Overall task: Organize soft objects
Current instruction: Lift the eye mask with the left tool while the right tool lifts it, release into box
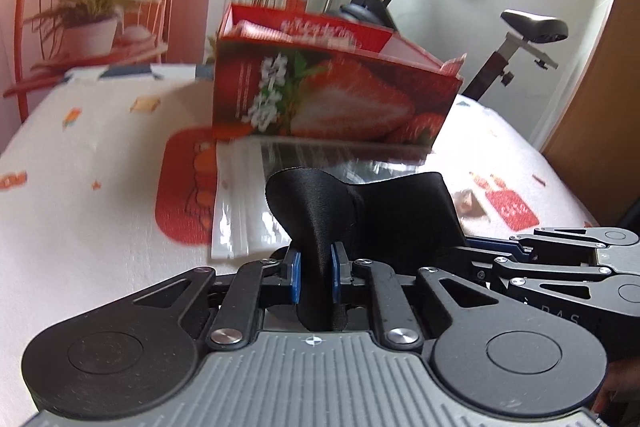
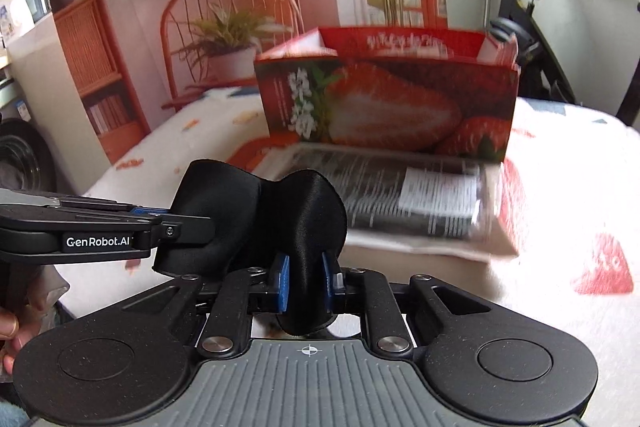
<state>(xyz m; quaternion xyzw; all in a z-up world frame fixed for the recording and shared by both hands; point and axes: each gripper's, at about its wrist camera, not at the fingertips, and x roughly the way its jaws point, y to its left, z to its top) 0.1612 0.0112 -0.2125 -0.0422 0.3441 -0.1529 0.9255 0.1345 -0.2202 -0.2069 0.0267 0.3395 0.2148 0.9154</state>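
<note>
Both ends of the soft black satin fabric piece (image 1: 360, 211) pinched, left gripper (image 1: 316, 277) and right gripper (image 2: 306, 281) clenched on it above the bed (image 1: 100, 167) (clear plastic bag (image 1: 248, 211) beneath); lift evenly, then carry toward the open red strawberry-printed cardboard box (image 2: 388, 107)

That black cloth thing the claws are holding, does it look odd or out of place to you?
Slightly. The black cloth is bunched and creased, pinched at two spots by the left claw and right claw, above a plastic bag. Nothing looks torn or spilled.
</note>
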